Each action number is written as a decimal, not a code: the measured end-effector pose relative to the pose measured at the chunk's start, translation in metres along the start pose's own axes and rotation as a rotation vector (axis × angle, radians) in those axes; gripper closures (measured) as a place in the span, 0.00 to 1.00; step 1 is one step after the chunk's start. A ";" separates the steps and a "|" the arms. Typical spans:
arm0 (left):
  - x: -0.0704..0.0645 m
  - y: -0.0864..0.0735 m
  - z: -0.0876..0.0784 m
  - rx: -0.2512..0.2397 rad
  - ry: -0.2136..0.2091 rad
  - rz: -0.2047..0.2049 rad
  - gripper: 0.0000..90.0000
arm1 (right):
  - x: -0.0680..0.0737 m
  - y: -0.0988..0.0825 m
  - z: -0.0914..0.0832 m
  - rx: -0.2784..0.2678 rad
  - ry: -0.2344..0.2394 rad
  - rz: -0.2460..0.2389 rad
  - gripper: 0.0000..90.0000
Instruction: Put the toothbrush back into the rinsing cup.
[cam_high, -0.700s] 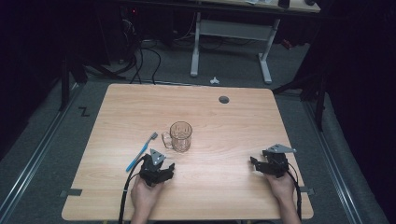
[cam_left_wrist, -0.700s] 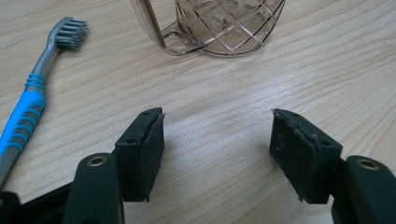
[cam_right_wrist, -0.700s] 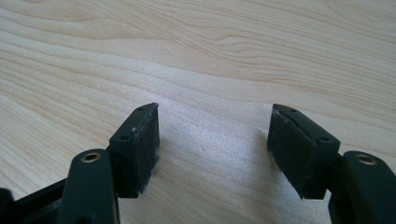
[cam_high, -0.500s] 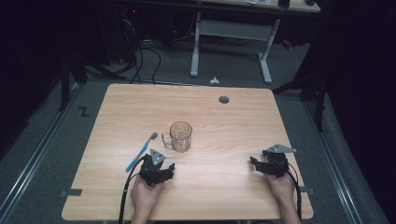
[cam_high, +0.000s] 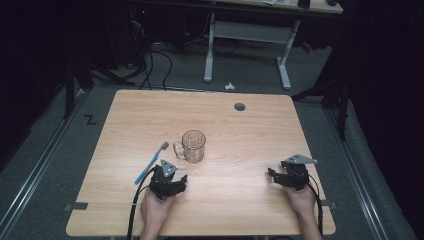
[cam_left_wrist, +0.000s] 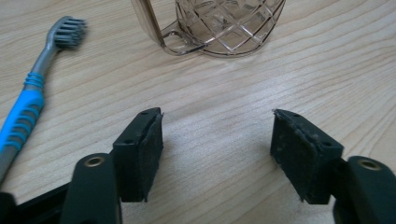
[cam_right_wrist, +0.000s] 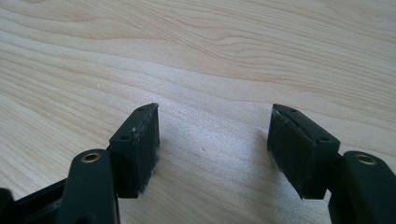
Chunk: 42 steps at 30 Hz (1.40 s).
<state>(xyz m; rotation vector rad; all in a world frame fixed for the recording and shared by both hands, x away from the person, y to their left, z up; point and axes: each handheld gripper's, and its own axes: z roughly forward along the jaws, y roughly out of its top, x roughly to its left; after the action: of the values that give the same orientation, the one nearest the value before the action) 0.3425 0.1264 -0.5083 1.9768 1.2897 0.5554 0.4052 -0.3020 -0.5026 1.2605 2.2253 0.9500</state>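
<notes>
**Table, light wood-grain top** (cam_high: 240, 140): carries two items, both on its left half; a dark round grommet hole (cam_high: 240, 106) sits near the far edge.

**Mug, clear amber-tinted glass, diamond-cut wall, side handle** (cam_high: 193, 146): stands upright, mouth up, handle turned toward 9 o'clock. Judged so placed to receive the brush.

**Toothbrush, blue-and-grey handle, grey bristle head** (cam_high: 151, 162): lies flat on the wood, head pointing toward 1 o'clock, just beside the mug's handle but apart from it.

**Left gripper, black, two-jaw** (cam_high: 172, 186): rests low over the near edge, jaws spread wide, nothing between the pads (cam_left_wrist: 150, 154). From it, the mug stands near at 1 o'clock; the toothbrush lies at 10 to 11 o'clock, close beside. In the left gripper view the brush (cam_left_wrist: 32, 91) runs along the left margin, the mug base (cam_left_wrist: 224, 25) at top.

**Right gripper, black, two-jaw** (cam_high: 280, 176): parked well apart on the right half, jaws wide, holding nothing, bare wood under them (cam_right_wrist: 212, 144). Judged idle, leaving the reach to the left.
</notes>
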 end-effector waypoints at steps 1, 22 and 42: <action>-0.001 0.000 0.000 0.003 -0.004 0.007 0.31 | 0.000 0.000 0.000 0.000 0.000 0.000 0.39; 0.000 0.000 -0.005 0.025 0.006 -0.006 0.32 | 0.000 0.000 0.000 0.001 0.001 0.000 0.38; 0.010 0.003 -0.022 -0.009 -0.037 -0.051 0.32 | 0.000 0.000 0.000 0.001 0.002 -0.002 0.38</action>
<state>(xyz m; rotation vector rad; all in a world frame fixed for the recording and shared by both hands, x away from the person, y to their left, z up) 0.3336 0.1419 -0.4912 1.9325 1.3092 0.4974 0.4050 -0.3017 -0.5025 1.2585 2.2281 0.9495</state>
